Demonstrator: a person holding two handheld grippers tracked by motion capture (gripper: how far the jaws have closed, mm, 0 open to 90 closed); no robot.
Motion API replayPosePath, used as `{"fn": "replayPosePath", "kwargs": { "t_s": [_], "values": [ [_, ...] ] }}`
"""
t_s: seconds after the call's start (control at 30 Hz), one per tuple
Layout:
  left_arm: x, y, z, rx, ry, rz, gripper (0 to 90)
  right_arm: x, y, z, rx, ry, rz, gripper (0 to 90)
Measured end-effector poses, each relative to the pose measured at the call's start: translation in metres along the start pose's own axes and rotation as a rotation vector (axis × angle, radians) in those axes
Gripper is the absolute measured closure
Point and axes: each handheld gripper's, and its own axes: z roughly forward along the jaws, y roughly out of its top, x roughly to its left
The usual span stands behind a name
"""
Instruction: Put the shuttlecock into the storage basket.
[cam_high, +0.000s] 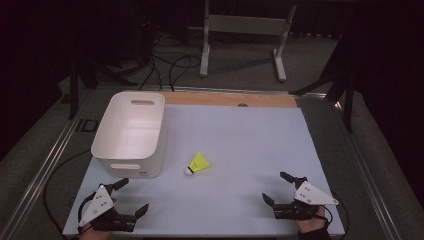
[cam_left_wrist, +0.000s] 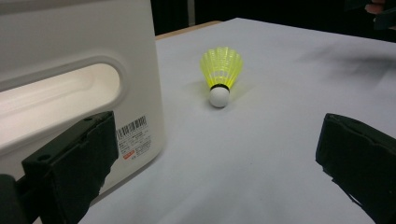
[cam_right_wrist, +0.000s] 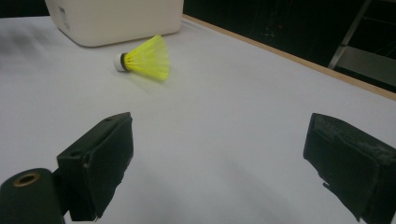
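Note:
A yellow shuttlecock (cam_high: 198, 164) with a white cork lies on its side on the white table (cam_high: 240, 140), just right of the white bin (cam_high: 131, 132). The left gripper view has the shuttlecock (cam_left_wrist: 221, 74) ahead with its cork toward me, and the bin (cam_left_wrist: 70, 84) close on the left. My left gripper (cam_high: 132, 195) stands open near the front left edge, nothing between its jaws. My right gripper (cam_high: 277, 187) stands open near the front right, also holding nothing. In the right gripper view the shuttlecock (cam_right_wrist: 144, 59) lies far ahead to the left, near the bin (cam_right_wrist: 116, 18).
The bin is empty, with handle slots and a label on its near wall. A wooden strip (cam_high: 230, 99) runs along the table's far edge. Beyond it, a metal stand (cam_high: 245, 35) and cables lie on the dark floor.

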Motion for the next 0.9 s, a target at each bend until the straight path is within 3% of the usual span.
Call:
{"fn": "replayPosePath", "kwargs": {
  "t_s": [0.67,0.8,0.87,0.9],
  "values": [
    [-0.004,0.006,-0.001,0.055,0.008,-0.001,0.0,0.002,0.002,-0.001,-0.005,-0.028,-0.016,8.6],
    [-0.003,0.013,-0.005,0.077,0.006,-0.04,0.0,0.002,0.003,-0.002,-0.01,-0.029,-0.015,8.6],
    [-0.007,0.016,-0.007,0.087,0.056,-0.019,0.0,0.002,0.003,-0.002,-0.008,-0.032,-0.017,8.6],
    [-0.008,0.018,-0.008,0.091,0.054,-0.01,0.0,0.002,0.003,-0.003,-0.01,-0.03,-0.016,8.6]
  ]
}}
